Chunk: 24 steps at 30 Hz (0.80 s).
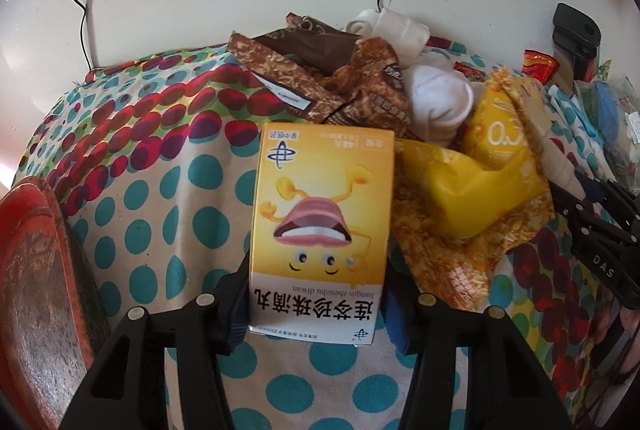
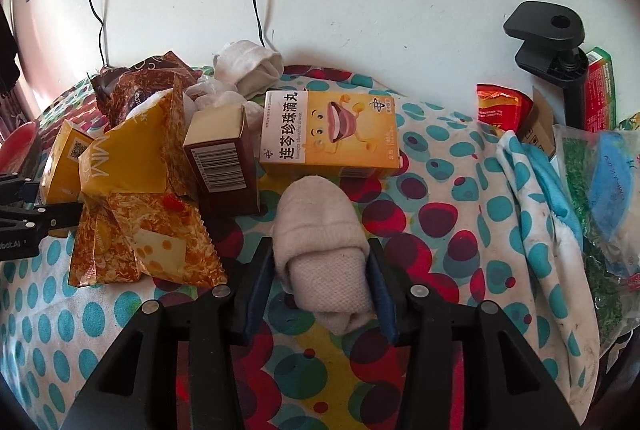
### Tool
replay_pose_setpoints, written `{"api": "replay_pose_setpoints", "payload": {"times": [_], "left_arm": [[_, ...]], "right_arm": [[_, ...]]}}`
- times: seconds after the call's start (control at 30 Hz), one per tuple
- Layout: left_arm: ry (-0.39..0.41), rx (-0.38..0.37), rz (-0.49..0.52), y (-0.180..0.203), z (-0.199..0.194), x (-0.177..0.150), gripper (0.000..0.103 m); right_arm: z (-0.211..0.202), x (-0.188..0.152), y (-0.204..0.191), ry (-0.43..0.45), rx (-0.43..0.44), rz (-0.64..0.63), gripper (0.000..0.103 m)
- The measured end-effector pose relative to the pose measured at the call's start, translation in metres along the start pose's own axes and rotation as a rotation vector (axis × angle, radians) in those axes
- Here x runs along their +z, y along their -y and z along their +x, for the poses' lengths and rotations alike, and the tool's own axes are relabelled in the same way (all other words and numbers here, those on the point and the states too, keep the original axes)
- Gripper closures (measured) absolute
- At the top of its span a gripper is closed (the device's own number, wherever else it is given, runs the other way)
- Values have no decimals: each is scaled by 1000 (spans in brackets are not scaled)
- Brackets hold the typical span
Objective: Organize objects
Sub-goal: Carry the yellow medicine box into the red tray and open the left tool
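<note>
My left gripper (image 1: 318, 294) is shut on a yellow medicine box (image 1: 322, 222) with a cartoon face, held above the dotted tablecloth (image 1: 168, 214). My right gripper (image 2: 320, 270) is shut on a rolled beige sock (image 2: 322, 242), just in front of a second yellow medicine box (image 2: 330, 128) lying on the cloth. A dark brown box (image 2: 222, 158) stands left of it. The right gripper shows at the right edge of the left wrist view (image 1: 600, 226); the left gripper shows at the left edge of the right wrist view (image 2: 24, 214).
Brown snack wrappers (image 1: 320, 70), white socks (image 1: 436, 98) and yellow packets (image 1: 472, 190) are piled at the back by the wall. A red plate (image 1: 32, 270) is at the left. A black clamp (image 2: 548, 42), red packet (image 2: 502, 106) and bagged items (image 2: 600, 182) sit at the right.
</note>
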<state>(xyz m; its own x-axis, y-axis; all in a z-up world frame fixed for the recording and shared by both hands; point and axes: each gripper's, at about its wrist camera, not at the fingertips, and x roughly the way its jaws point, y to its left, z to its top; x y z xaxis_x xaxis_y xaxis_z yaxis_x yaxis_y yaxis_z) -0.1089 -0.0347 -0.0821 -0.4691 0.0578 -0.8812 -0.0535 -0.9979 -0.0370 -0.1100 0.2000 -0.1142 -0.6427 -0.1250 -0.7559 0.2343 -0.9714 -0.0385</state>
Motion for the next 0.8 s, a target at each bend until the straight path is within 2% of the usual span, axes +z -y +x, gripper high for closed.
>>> {"api": "replay_pose_setpoints", "payload": {"times": [0.43, 0.8], "left_arm": [[39, 12, -2, -3, -43, -11, 49], [80, 86, -81, -65, -94, -32, 49]], "right_arm": [[-3, 1, 2, 8, -5, 8, 61], [-5, -1, 5, 20, -22, 33, 61]]}}
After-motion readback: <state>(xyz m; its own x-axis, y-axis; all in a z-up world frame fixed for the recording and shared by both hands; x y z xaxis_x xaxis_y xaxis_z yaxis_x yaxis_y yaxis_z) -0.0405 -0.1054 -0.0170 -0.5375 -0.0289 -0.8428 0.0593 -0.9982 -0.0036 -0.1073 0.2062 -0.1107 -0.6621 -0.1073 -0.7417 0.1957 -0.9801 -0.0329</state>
